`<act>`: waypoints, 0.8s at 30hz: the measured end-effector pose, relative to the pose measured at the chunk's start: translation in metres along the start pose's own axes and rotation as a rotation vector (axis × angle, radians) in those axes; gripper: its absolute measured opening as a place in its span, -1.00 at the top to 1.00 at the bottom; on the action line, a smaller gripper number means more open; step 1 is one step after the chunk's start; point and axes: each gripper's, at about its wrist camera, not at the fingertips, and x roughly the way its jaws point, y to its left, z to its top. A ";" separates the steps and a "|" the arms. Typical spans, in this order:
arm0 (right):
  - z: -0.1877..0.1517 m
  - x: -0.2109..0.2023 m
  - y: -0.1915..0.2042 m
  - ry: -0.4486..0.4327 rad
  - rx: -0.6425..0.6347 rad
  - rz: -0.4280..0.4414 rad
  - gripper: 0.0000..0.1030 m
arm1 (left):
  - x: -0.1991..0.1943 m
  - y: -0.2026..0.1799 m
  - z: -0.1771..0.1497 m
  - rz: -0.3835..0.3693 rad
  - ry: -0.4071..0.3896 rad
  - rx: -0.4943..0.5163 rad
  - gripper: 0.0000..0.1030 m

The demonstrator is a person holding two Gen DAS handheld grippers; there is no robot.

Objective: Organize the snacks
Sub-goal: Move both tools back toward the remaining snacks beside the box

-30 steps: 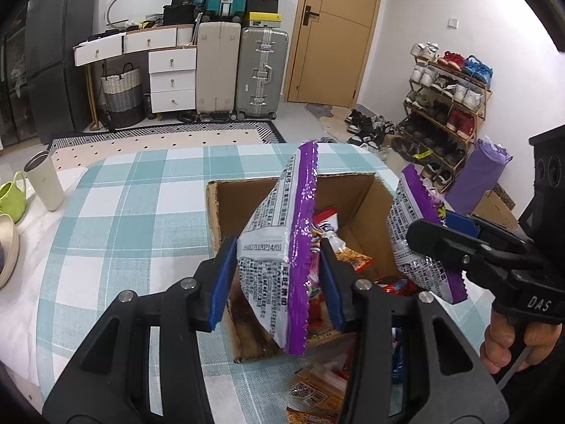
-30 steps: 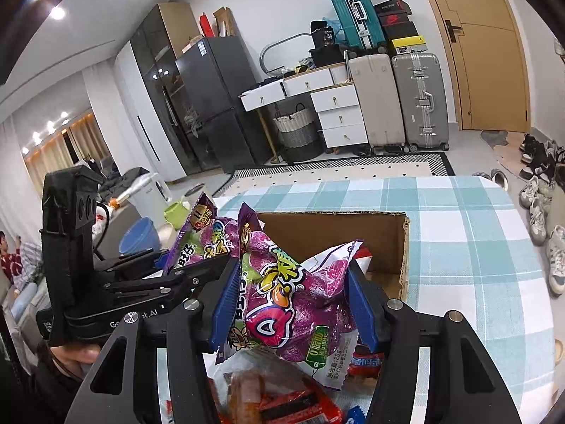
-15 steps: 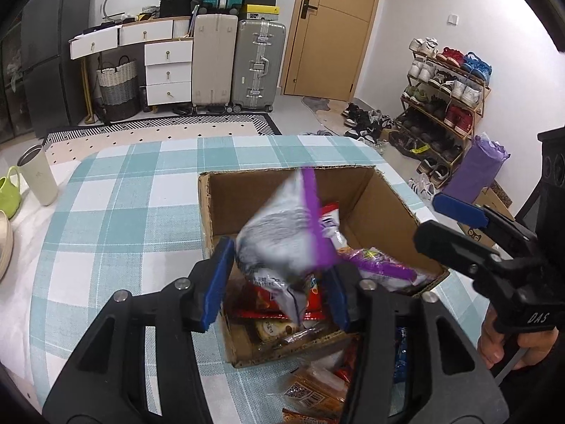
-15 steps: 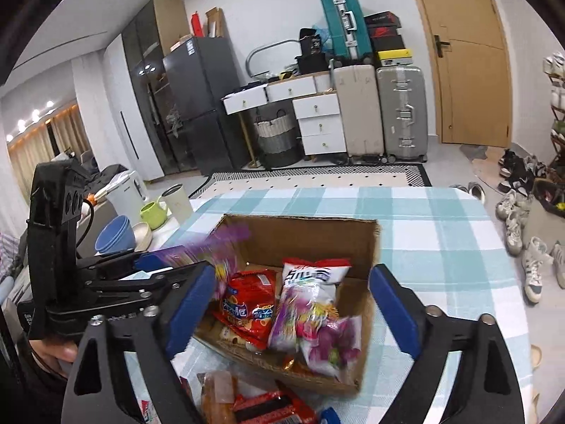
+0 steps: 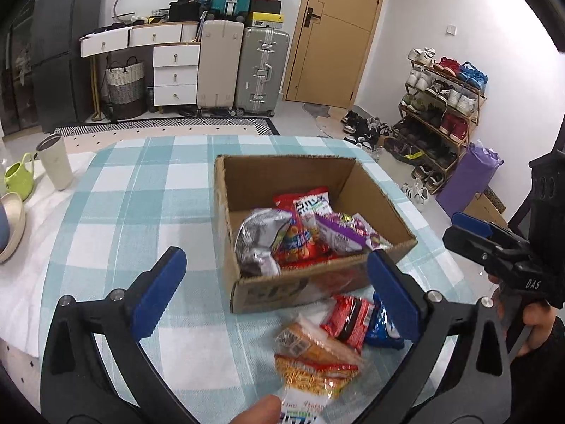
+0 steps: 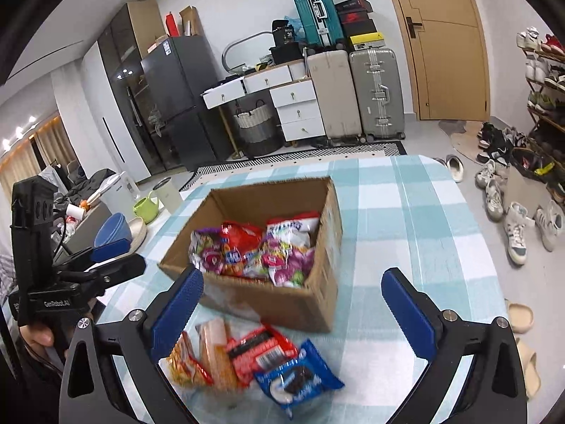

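Both the left tool [image 5: 273, 284] and the right tool [image 6: 291, 309] are held spread apart, clamping nothing. Snack bags are seen inside the open brown cardboard box [image 6: 319, 298] on the checked desk [image 6: 406, 233]; a blue cookie packet [image 6: 298, 381], possibly Oreo, lies before it. "GenRobot.AI" is printed on the left handle.

I see blue fingers [image 6: 178, 312], a brown cardboard box [image 6: 282, 300], a teal-and-white checked counter [image 6: 406, 219], and a blue cookie packet [image 6: 296, 381].

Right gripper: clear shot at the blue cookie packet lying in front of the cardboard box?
Probably yes. The right gripper is open and empty, and the blue cookie packet lies flat on the tablecloth just below it, nothing on top.
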 end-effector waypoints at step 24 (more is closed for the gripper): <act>-0.068 0.010 -0.006 0.174 -0.006 -0.025 -0.99 | -0.030 -0.005 -0.087 0.053 0.097 0.050 -0.98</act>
